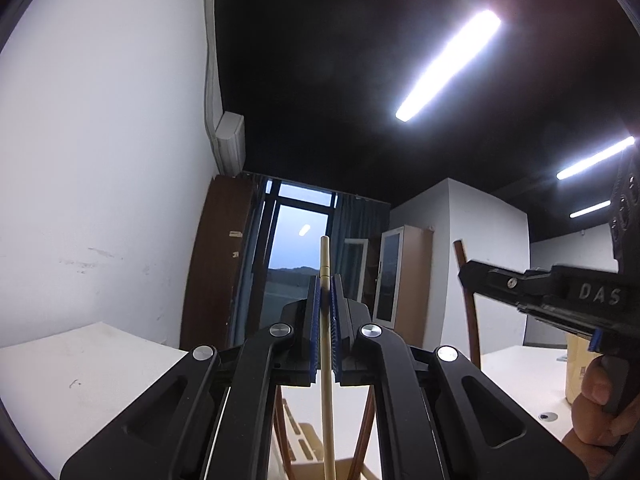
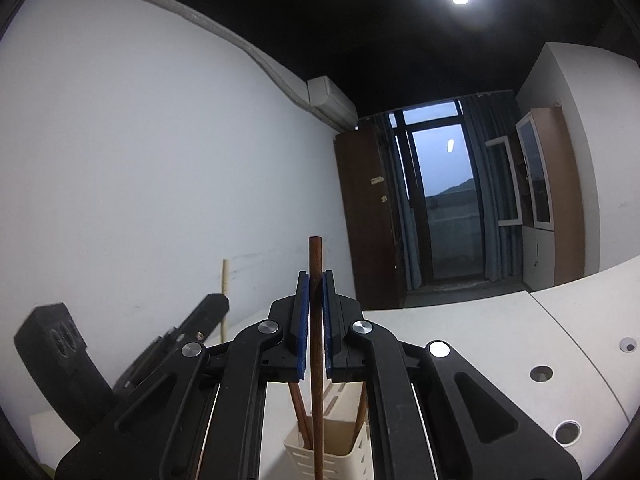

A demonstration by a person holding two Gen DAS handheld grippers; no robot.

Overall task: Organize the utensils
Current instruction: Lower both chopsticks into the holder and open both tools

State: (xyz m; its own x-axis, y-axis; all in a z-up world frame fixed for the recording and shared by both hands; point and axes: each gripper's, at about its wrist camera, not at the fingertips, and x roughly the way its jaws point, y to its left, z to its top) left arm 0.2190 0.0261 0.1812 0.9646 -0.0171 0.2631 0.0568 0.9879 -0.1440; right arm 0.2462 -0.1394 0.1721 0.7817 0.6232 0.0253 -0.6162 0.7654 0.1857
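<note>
My left gripper (image 1: 327, 284) is shut on a pale wooden chopstick (image 1: 326, 344), which stands upright between the blue pads and sticks out above them. My right gripper (image 2: 316, 280) is shut on a dark brown chopstick (image 2: 316, 352), also upright. Below each gripper stands a cream slotted utensil holder (image 2: 340, 452) (image 1: 308, 448) with several brown chopsticks (image 2: 300, 412) leaning in it. The lower end of the brown chopstick runs down in front of the holder. The right gripper's body (image 1: 560, 296) shows at the right of the left wrist view, the left gripper's body (image 2: 176, 344) at the lower left of the right wrist view.
White table tops (image 1: 92, 372) (image 2: 480, 340) with round cable holes (image 2: 541, 373) spread under the grippers. A white wall (image 2: 160, 160) is close on the left. A cardboard box (image 1: 578, 364) and a hand (image 1: 596, 408) are at the right. Window, cabinets and curtains stand far behind.
</note>
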